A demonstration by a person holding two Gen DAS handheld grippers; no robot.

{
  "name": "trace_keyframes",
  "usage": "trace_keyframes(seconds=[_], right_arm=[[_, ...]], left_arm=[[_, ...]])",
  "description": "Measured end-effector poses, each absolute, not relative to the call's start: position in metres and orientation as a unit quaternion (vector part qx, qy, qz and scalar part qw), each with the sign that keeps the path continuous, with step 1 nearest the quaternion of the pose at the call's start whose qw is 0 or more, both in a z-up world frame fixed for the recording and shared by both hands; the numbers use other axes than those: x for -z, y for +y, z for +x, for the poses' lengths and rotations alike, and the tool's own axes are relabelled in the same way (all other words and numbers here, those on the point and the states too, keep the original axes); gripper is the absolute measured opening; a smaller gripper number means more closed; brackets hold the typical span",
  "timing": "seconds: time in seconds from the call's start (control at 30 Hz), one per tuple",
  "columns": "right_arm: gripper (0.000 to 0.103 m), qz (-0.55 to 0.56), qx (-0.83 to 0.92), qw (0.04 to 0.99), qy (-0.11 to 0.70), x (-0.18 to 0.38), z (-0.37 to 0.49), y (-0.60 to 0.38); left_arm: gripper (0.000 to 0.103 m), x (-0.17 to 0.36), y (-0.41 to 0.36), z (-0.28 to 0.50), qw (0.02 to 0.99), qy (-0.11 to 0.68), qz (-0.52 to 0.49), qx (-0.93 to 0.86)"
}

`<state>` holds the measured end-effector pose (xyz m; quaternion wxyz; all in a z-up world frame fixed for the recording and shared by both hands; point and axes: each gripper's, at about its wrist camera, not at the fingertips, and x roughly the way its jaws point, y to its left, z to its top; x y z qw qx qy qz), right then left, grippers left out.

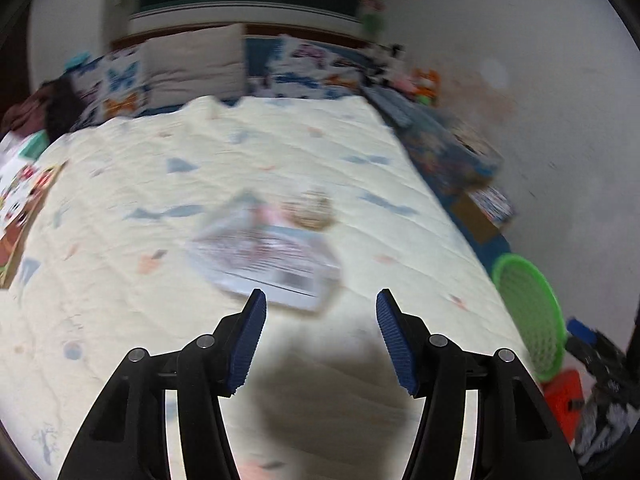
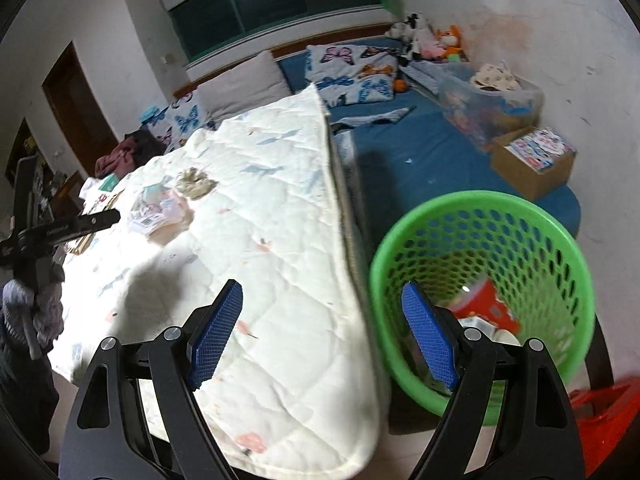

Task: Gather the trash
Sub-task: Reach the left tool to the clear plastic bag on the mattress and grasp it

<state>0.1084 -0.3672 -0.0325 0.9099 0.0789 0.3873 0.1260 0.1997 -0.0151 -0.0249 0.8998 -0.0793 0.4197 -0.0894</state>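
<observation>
Left wrist view: the left gripper [image 1: 320, 308] hangs over the quilted bed cover [image 1: 120, 200], fingers apart with nothing between them. Just beyond the tips lies the trash, a crumpled printed wrapper [image 1: 264, 252], with a brownish wad [image 1: 312, 210] touching its far edge. The green basket [image 1: 532, 312] stands off the bed's edge, well away from the wrapper. All badly smeared, so any print on the wrapper can't be read.

Right wrist view: the right gripper [image 2: 322, 312] straddles the bed cover's edge beside the green basket [image 2: 480, 208], fingers wide and empty. A red package [image 2: 486, 304] and pale scraps sit inside the basket. A code-like square shows on the wrapper [image 2: 154, 212], but nothing is legible.

The risk: a thin flat wrapper could slip the fingers, or they could pinch the cover along with it.
</observation>
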Motion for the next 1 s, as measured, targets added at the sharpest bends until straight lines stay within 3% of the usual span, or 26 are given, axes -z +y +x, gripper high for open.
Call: trace_keyframes(seconds=[0.07, 0.13, 0.53, 0.83, 1.0], right_arm=[[0.082, 0.073, -0.135, 0.908, 0.39, 0.033, 0.111, -0.358], [0.082, 0.067, -0.142, 0.906, 0.392, 0.033, 0.116, -0.349], [0.082, 0.043, -0.17, 0.894, 0.412, 0.044, 0.145, -0.31], [0.082, 0.026, -0.184, 0.888, 0.421, 0.047, 0.165, -0.288], [0.082, 0.019, -0.188, 0.886, 0.424, 0.049, 0.173, -0.277]], left_arm=[[0.057, 0.03, 0.002, 0.211, 0.898, 0.425, -0.083, 0.076], [0.065, 0.034, 0.013, 0.223, 0.897, 0.429, -0.081, 0.067], [0.075, 0.047, 0.027, 0.28, 0.884, 0.454, -0.075, 0.081], [0.075, 0.061, 0.032, 0.303, 0.872, 0.473, -0.073, 0.098], [0.069, 0.068, 0.035, 0.308, 0.863, 0.481, -0.092, 0.124]])
